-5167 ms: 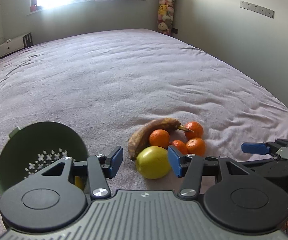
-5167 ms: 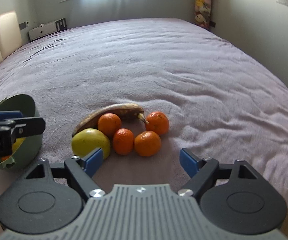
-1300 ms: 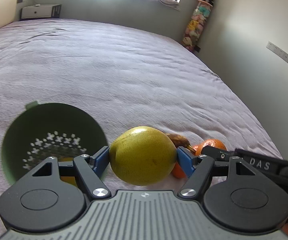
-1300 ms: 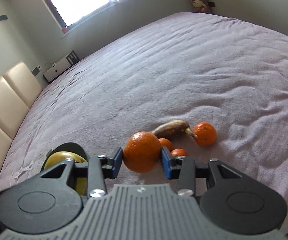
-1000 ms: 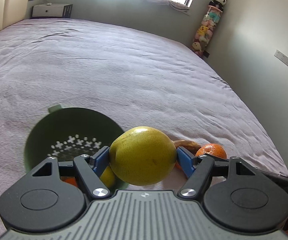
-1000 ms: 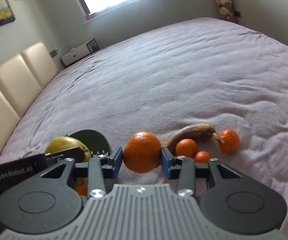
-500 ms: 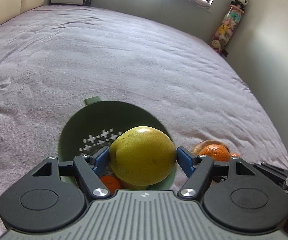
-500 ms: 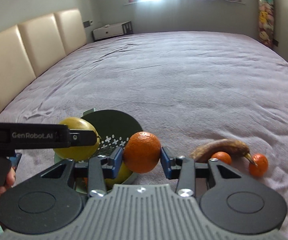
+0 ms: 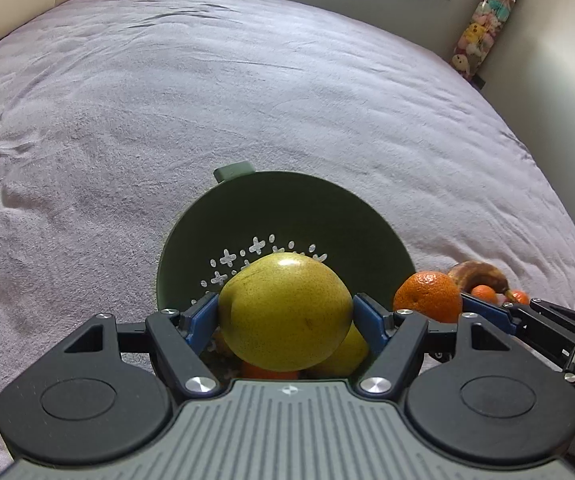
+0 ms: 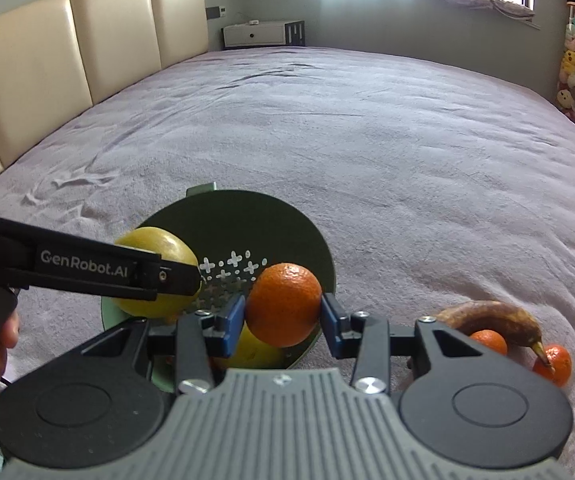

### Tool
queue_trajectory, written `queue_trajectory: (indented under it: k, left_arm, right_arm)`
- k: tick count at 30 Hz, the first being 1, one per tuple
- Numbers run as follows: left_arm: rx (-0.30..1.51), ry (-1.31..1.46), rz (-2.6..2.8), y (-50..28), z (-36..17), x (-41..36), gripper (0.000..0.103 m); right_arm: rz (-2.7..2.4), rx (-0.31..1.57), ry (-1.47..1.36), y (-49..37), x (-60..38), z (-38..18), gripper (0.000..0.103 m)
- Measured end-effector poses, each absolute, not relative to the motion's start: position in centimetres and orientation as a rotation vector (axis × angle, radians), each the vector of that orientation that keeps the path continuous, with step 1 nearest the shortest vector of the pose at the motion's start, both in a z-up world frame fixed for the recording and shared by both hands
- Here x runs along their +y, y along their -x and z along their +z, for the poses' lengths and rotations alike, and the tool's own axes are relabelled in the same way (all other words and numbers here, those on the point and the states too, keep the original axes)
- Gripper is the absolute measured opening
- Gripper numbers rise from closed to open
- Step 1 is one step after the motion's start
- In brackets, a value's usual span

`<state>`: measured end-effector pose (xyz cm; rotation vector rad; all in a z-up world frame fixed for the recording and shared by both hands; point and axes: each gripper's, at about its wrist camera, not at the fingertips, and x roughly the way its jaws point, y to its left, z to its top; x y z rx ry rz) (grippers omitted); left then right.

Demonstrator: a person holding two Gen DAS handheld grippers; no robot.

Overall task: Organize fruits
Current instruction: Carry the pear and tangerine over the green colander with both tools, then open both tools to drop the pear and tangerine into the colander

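Two tongs carry fruit toward a green colander (image 9: 191, 248) standing on a mauve bedspread (image 9: 287, 92).

Left gripper (image 9: 285, 316): closed on a large yellow-green pear-like fruit (image 9: 283, 312), its blue pads pressed to either flank. The fruit hangs directly over the colander's mouth, just ahead of the gripper body.

Right gripper (image 10: 282, 314): closed on an orange (image 10: 283, 304), held over the near right rim of the colander, just beside the left gripper's fruit.

Progress, as judged from the scene: partly done. Under the held fruits the colander already contains at least one yellow fruit (image 10: 255, 350) and something orange (image 9: 269, 371), so earlier pieces appear sorted. Both held fruits are not yet released. To the right of the right gripper, a browned banana (image 10: 487, 316) and two small tangerines, one (image 10: 489, 341) tucked against the banana and one (image 10: 557, 364) at its stem tip, lie on the bedspread and are left to collect.

Appearance: the yellow-green fruit is smooth, glossy, finely speckled and broad enough to fill the left jaws. The orange is dimpled and bright. The banana is heavily darkened, probably soft. The colander is deep, with cross-shaped perforations and a small tab handle on its far rim.
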<state>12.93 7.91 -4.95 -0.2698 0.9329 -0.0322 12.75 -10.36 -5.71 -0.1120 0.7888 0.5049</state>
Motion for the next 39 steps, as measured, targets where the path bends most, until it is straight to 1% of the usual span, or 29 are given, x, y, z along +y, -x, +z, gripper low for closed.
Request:
queue_trajectory:
  k: [10, 23, 39]
  left_arm:
    - [0.963, 0.262, -0.040, -14.5, -6.7, 7.9, 0.083]
    - [1.002, 0.261, -0.026, -15.6, -8.5, 8.6, 0.084]
    - [1.024, 0.209, 0.004, -16.2, -8.9, 8.7, 0.084]
  right_arm:
    - [0.503, 0.802, 0.168, -13.8, -9.3, -7.4, 0.039]
    - [0.508, 0.802, 0.168, -14.8, -8.8, -8.4, 0.039]
    - [0.523, 0.809, 0.204, -15.3, -8.1, -9.0, 0.039]
